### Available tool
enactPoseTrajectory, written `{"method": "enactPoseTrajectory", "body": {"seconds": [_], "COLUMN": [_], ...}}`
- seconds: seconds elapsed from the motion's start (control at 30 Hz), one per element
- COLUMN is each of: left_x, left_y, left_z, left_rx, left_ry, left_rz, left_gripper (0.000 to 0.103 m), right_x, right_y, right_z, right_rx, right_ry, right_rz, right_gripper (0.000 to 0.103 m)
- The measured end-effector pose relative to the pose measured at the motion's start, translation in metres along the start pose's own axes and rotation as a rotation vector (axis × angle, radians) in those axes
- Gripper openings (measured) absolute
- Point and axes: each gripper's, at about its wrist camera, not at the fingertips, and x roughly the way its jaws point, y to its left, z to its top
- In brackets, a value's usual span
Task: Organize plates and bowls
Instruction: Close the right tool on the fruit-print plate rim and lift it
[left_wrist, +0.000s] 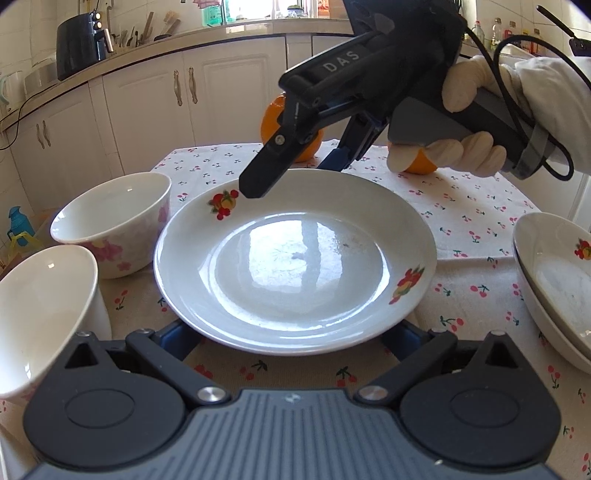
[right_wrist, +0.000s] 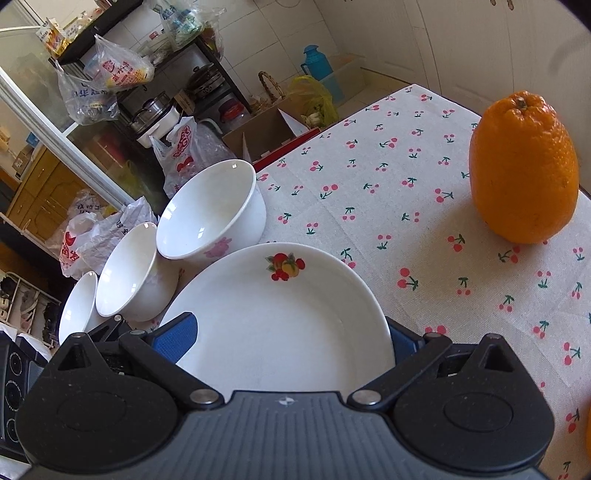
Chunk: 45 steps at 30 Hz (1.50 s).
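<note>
A white plate (left_wrist: 295, 258) with fruit prints on its rim is sitting in the middle of a table under a cherry-print tablecloth (left_wrist: 461, 206), and nothing is lying in it. The left gripper (left_wrist: 291, 338) is reaching to the near edge of this plate with its jaws spread wide, the blue pads showing on either side of the rim; whether they are touching it cannot be told. The right gripper (left_wrist: 295, 177) is coming in from the far right, held by a gloved hand (left_wrist: 461, 122), its jaws also spread wide around the plate's far rim, one finger above the rim and one below, neither visibly pressing.

To the left of the plate a bowl with pink flowers (left_wrist: 114, 225) is standing upright and holding nothing, just beside the rim. Nearer on the left another white bowl (left_wrist: 44, 317) is also sitting with nothing in it, and the right wrist view is showing a third bowl (right_wrist: 77, 306) beyond it. At the right edge two more plates (left_wrist: 557, 280) are sitting stacked. Two oranges (left_wrist: 273, 122) are resting on the far side of the table.
</note>
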Motion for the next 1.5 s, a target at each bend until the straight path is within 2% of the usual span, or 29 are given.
{"method": "enactPoseTrajectory", "body": {"seconds": [0.27,0.5,0.8,1.5], "left_x": [-0.006,-0.016,-0.040,-0.088], "left_y": [-0.004,-0.006,-0.010,-0.044], "left_z": [-0.001,-0.002,0.002,0.000], "left_rx": [0.066,0.089,0.130,0.249], "left_ry": [0.000,0.012,-0.004,-0.028], "left_rz": [-0.001,-0.032,-0.065,-0.187], "left_gripper": [0.101,0.100,0.100,0.100], "right_x": [-0.009,-0.015,-0.038,-0.100], "right_y": [0.002,0.012,0.030,0.070], "right_z": [-0.010,-0.021,-0.036,-0.105], "right_rx": [0.021,0.030,0.051,0.129], "right_ry": [-0.014,-0.022,-0.074,-0.183], "right_rz": [0.009,-0.004,-0.022,-0.115], "right_gripper": [0.103,0.103,0.103,0.103]}}
